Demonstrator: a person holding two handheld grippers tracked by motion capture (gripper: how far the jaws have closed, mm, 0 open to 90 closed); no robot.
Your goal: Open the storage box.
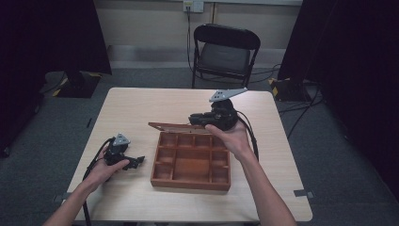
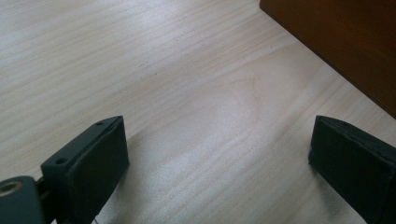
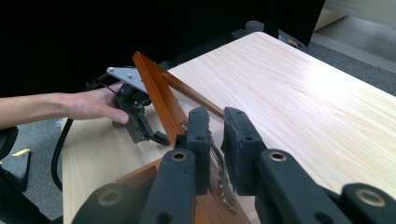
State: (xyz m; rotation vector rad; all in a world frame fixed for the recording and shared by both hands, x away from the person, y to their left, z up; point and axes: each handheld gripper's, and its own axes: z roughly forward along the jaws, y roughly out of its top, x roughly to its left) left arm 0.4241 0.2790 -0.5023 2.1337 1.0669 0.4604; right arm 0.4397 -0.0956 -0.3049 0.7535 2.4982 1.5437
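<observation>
Wooden box (image 1: 191, 161) sat mid-frame; the right hand-held gripper (image 3: 215, 135) was clamped on its lid (image 3: 156, 95), apparently to swing it. The left hand-held gripper (image 1: 136, 161), lower left, rested with jaws apart beside the box, seemingly ready to brace it.

Wooden box (image 2: 345, 42) cut off by the top and right edges in the left gripper view, just one dark side wall visible; left gripper (image 1: 136, 162) too small in the high view to read its jaws; box lid's (image 3: 159, 95) lower end hidden behind the right gripper (image 3: 215, 140)
</observation>
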